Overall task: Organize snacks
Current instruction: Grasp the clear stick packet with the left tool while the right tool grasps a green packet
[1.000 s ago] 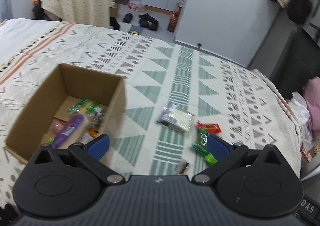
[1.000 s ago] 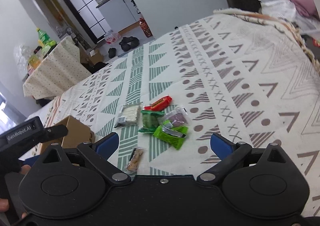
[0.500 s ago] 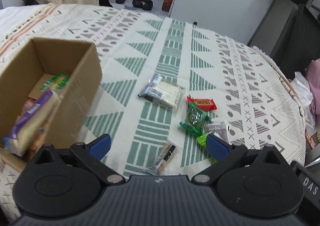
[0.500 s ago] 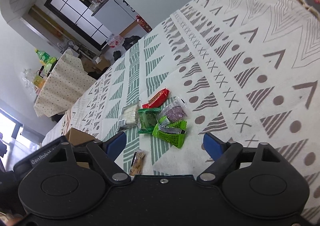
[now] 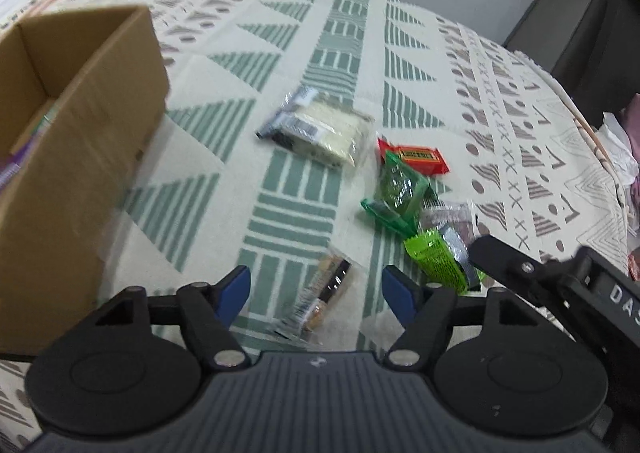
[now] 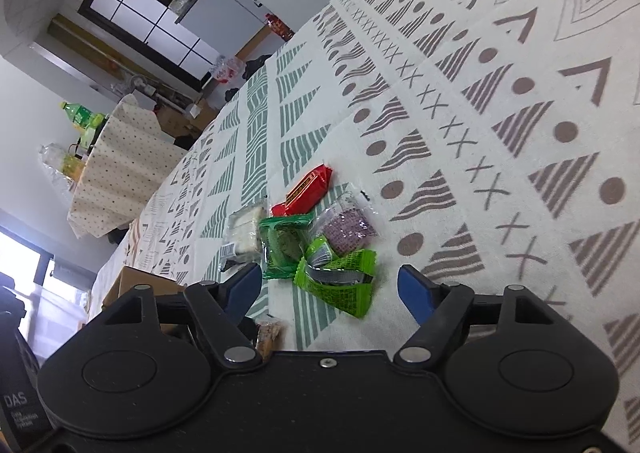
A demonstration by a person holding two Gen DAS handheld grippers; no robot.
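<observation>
Grippers tilted down over snacks [image 5: 404, 189], jaws closing, nothing gripped

Matt brown cardboard box [image 5: 80, 125]; woven printed cloth cover [image 5: 340, 53]; glossy crinkled plastic snack wrappers [image 6: 336, 281].

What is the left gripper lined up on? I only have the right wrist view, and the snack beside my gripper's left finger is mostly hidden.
Observer: The left gripper is lined up on a small clear-wrapped bar lying on the cloth. Its jaws have just been closing, but the pads are not touching the bar.
Operator: I only see a corner of the box. Is it open on top?
Observer: Yes. The cardboard box is open and stands to the left of the loose snacks, with a purple packet showing inside.
</observation>
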